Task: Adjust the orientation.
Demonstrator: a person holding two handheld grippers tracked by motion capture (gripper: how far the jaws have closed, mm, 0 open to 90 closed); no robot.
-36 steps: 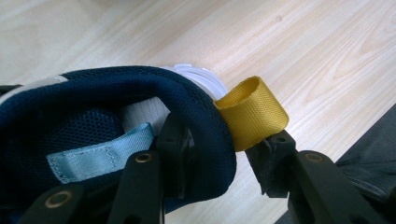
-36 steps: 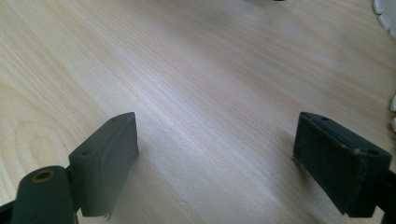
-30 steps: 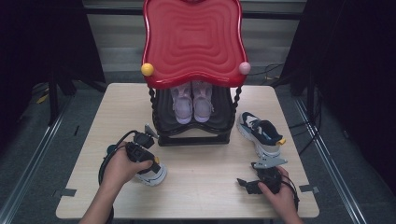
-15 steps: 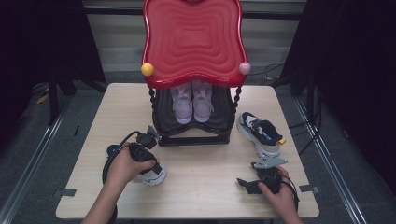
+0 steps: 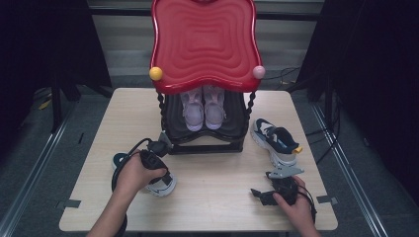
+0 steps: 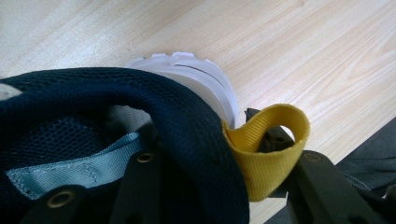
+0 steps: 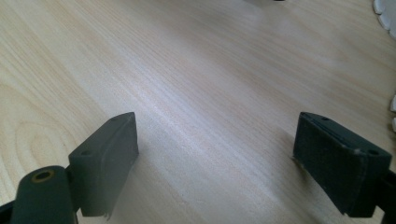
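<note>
Left gripper (image 5: pixel 157 170): it is held in the person's left hand (image 5: pixel 132 173) at the near left of the light wooden table (image 5: pixel 217 197); its black jaws are seen clamped on the heel collar of the dark navy mesh sneaker with a white sole (image 6: pixel 116 130), one jaw inside the opening and one outside.
Sneaker in hand: it is seen lying on the table at the near left, just in front of the rack; a yellow fabric heel loop (image 6: pixel 266 149) is pressed against the outer jaw.
Right gripper (image 5: pixel 258 193): it is rested low over the near right of the table, its jaws set well apart with bare wood between them.
Second navy and white sneaker (image 5: pixel 274 140): it is placed on the table at the right, beside the rack.
Black shoe rack with a wavy red plastic top (image 5: pixel 203 42): it is placed at the far centre; a pair of pale lilac shoes (image 5: pixel 202 106) is kept on its shelf.
</note>
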